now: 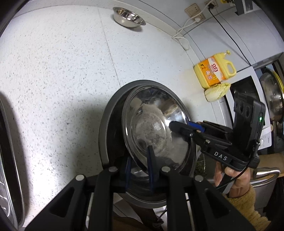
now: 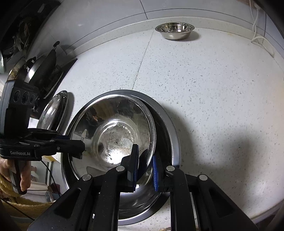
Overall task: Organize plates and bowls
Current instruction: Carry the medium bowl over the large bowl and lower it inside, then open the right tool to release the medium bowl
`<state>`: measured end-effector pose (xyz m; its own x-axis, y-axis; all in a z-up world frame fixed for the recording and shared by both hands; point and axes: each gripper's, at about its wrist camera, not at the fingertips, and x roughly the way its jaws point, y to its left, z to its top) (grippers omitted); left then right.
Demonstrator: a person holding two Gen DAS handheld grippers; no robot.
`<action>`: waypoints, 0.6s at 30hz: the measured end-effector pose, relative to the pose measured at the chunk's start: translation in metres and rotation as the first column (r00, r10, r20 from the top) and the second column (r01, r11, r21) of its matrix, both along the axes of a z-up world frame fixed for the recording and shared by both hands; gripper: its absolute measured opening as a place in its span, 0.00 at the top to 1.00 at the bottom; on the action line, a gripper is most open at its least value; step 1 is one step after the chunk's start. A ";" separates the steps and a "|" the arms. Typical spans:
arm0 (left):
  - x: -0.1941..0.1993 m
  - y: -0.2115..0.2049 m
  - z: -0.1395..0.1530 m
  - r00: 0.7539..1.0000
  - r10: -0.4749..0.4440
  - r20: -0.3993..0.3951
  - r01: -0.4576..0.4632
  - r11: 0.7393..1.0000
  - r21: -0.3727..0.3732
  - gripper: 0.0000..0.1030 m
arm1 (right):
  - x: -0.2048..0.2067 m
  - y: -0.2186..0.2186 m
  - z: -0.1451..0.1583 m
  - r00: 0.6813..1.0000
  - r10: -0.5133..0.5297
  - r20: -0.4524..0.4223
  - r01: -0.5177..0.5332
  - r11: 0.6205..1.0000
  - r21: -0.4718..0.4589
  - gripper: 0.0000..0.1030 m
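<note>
A shiny steel bowl (image 1: 152, 128) (image 2: 113, 128) lies tilted inside a larger dark-rimmed steel basin (image 1: 106, 135) (image 2: 170, 128) at the counter's front edge. My left gripper (image 1: 140, 158) (image 2: 80, 147) is shut on the bowl's rim, one finger inside and one outside. On the opposite rim my right gripper (image 2: 144, 154) (image 1: 174, 126) is shut the same way. A smaller steel bowl (image 1: 128, 16) (image 2: 174, 30) stands alone at the back of the counter. A steel plate (image 2: 53, 112) lies beside the basin.
The speckled white counter (image 1: 62, 80) (image 2: 213, 88) runs to a tiled wall. A yellow detergent jug (image 1: 213, 71) and a cabbage (image 1: 217, 91) sit by the wall, with a white cable (image 1: 182, 39) behind. A stove with a dark pan (image 2: 46, 71) is to one side.
</note>
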<state>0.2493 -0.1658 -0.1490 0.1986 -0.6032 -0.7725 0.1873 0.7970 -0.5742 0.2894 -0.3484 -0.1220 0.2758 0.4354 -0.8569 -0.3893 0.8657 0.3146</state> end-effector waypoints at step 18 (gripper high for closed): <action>-0.017 -0.016 0.024 0.990 -0.059 0.126 0.038 0.985 0.166 0.82 | -0.006 -0.009 0.028 0.996 -0.031 0.088 0.031 0.999 0.007 0.63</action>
